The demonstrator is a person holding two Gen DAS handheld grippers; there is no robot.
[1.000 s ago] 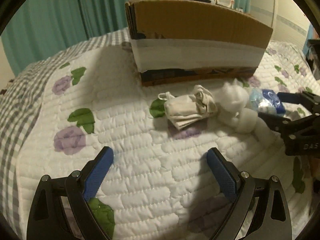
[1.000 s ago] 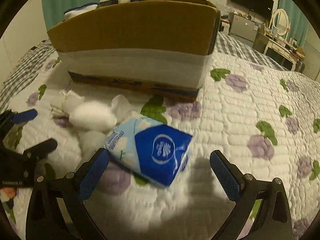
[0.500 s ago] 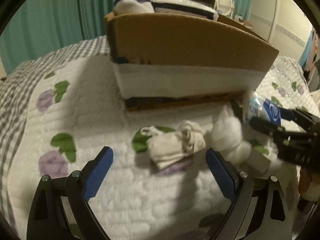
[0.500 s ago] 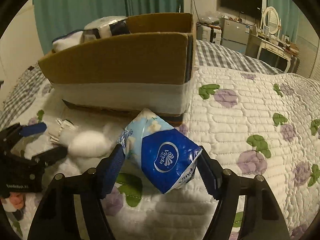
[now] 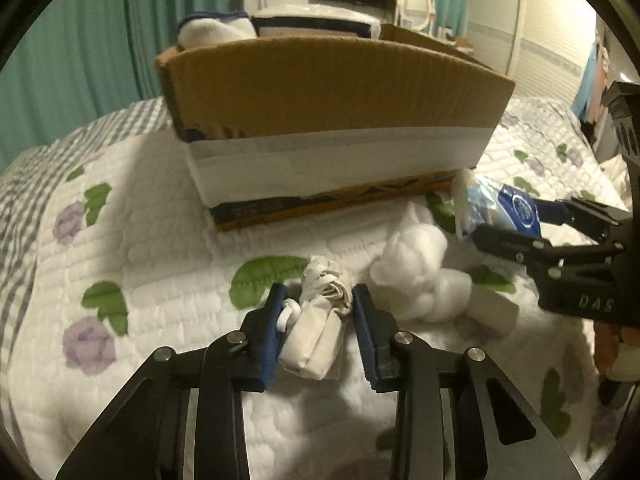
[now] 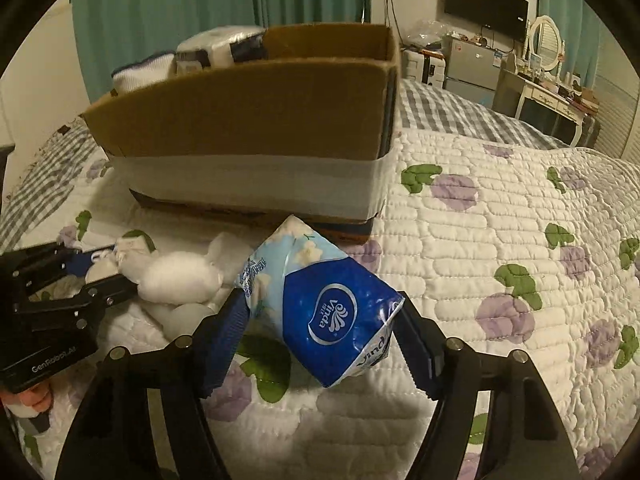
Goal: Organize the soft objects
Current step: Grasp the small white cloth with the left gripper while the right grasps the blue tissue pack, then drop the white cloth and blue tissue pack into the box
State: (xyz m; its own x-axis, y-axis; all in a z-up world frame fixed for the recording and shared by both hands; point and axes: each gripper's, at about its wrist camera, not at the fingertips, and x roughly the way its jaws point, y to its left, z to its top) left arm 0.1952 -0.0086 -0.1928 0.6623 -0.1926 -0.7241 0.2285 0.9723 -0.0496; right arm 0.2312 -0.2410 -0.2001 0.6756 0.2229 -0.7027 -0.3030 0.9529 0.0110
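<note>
My left gripper [image 5: 318, 300] is shut on a folded pair of white socks [image 5: 320, 328] on the quilt. My right gripper [image 6: 320, 312] is shut on a blue and light-blue tissue pack [image 6: 320, 300] and holds it above the quilt; the pack also shows in the left wrist view [image 5: 500, 208]. White cotton wads [image 5: 416, 276] lie between the two grippers and also show in the right wrist view [image 6: 176, 276]. A cardboard box [image 5: 328, 92] with a white band stands just behind, in the right wrist view too [image 6: 248, 120], holding white socks [image 5: 216, 32] and a wrapped pack [image 6: 220, 46].
The bed has a white quilt with purple flowers [image 6: 504, 240] and a grey checked cover [image 6: 460, 108] behind it. Teal curtains [image 5: 80, 40] hang at the back. A small white block [image 5: 494, 308] lies by the cotton. A dresser with mirror [image 6: 548, 80] stands at the far right.
My left gripper moved forward and closed on the folded socks. My right gripper closed on the tissue pack and lifted it off the quilt.
</note>
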